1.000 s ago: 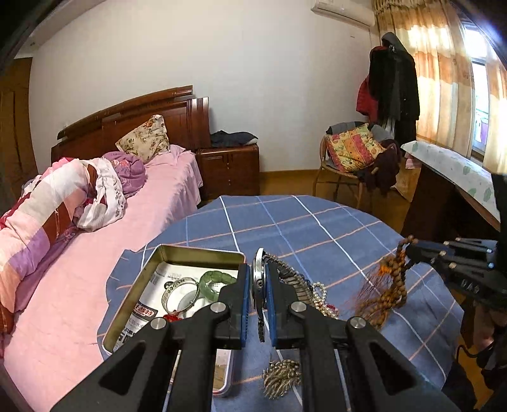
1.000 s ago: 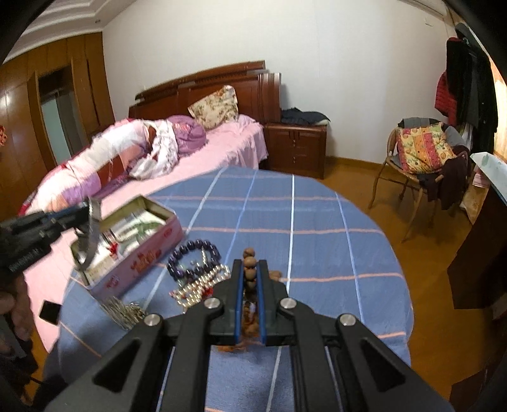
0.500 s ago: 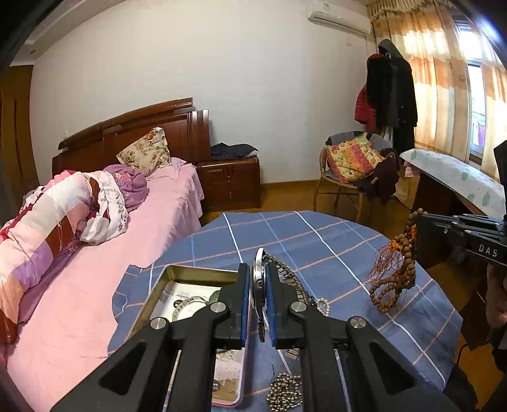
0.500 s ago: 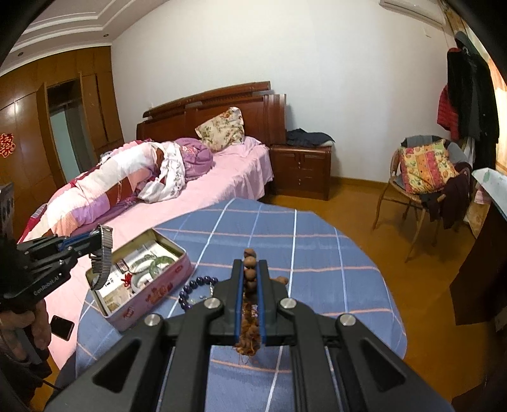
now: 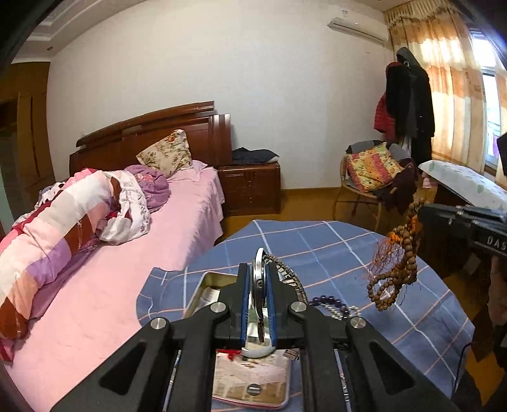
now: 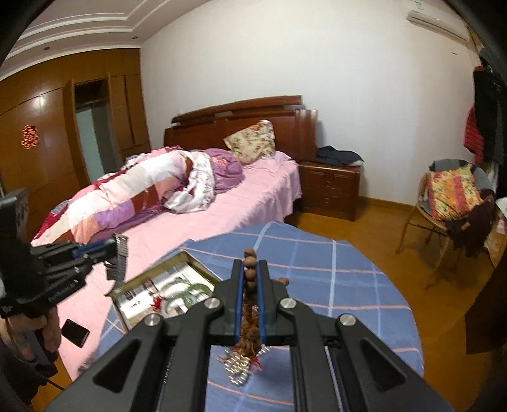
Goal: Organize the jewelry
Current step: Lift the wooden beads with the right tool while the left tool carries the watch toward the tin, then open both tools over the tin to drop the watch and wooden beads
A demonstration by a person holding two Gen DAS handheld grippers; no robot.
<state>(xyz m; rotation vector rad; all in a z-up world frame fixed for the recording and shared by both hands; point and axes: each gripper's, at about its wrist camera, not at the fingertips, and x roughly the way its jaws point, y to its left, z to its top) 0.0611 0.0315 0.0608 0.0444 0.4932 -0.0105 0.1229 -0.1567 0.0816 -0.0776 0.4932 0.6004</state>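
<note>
Here the left tool [image 5: 258, 285] grips a metal watch [image 5: 260, 279]; the right tool [image 6: 250, 279] clamps brown beads [image 6: 249, 269]

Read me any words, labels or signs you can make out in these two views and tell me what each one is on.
"DAS", cut off by the frame edge: on the body of the right gripper, seen from the left wrist.
White lettering on the body of the left gripper: too blurred to read.
Print on the papers inside the tin box: too small to read.
Red paper sign on the wooden wardrobe: a decorative character, not clear enough to read.
Badge on the air conditioner: too small.
</note>
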